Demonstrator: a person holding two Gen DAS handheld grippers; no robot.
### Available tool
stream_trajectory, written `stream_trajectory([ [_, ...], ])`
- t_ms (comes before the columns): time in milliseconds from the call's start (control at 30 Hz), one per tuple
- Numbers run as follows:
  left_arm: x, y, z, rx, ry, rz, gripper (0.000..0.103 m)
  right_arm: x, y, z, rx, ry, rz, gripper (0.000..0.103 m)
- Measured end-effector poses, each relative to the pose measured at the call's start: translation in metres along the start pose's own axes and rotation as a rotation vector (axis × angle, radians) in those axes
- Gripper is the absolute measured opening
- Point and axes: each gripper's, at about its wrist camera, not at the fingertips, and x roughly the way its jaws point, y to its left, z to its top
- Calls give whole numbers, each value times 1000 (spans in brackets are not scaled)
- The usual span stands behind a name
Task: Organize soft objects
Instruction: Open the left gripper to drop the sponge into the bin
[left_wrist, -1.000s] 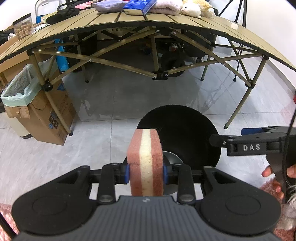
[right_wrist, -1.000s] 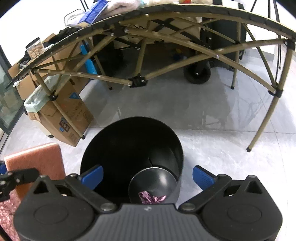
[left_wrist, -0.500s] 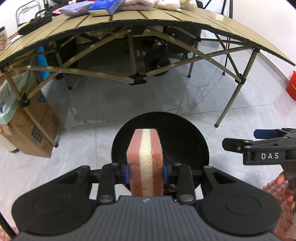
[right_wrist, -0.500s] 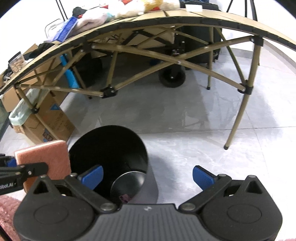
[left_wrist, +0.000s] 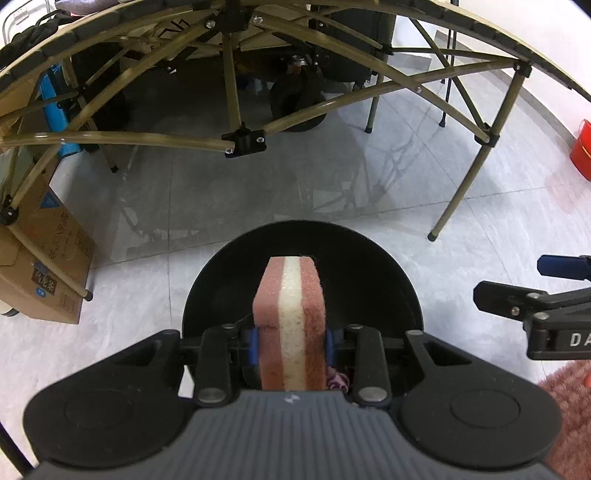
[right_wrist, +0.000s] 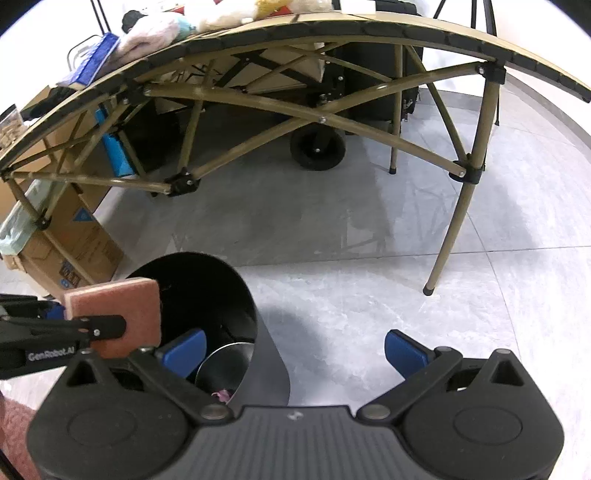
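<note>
Pink-and-cream layered sponge (left_wrist: 290, 325) on edge between left gripper (left_wrist: 290, 341) fingers (left_wrist: 253, 341), directly above open mouth of black cylindrical bin (left_wrist: 384, 266) on grey tiled floor (left_wrist: 229, 206). Crumpled pinkish item (right_wrist: 222, 395) at bin bottom. Right gripper (right_wrist: 294, 350) just right of bin, fingers (right_wrist: 404, 350) spread over bare floor. Tan slatted folding surface (right_wrist: 369, 27) behind bin, plush items (right_wrist: 221, 14) piled on top. Brown cardboard box (left_wrist: 44, 266) left of bin under surface edge; black-wheeled cart (right_wrist: 317, 147) behind under surface.
</note>
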Motion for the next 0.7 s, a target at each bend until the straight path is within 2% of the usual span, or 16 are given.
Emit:
stream_trajectory([
  [300,25,5,-5,-6,32,27,32,11,7,7,-28,2,0,103],
  [333,26,6,-6,-11,34,30,36,11,6,8,-23,0,-1,103],
  [400,26,10,-8,-29,36,26,69,12,4,9,-16,0,-3,103],
  [433,26,12,-9,-42,36,27,98,12,4,9,-13,0,-5,103],
  [467,23,14,-9,-58,25,26,103,12,2,10,-11,0,-8,103],
  [533,18,15,-8,-67,5,16,103,12,0,9,-4,-1,-12,103],
  [700,12,8,-9,-37,-15,53,103,13,-3,9,8,-2,-18,103],
])
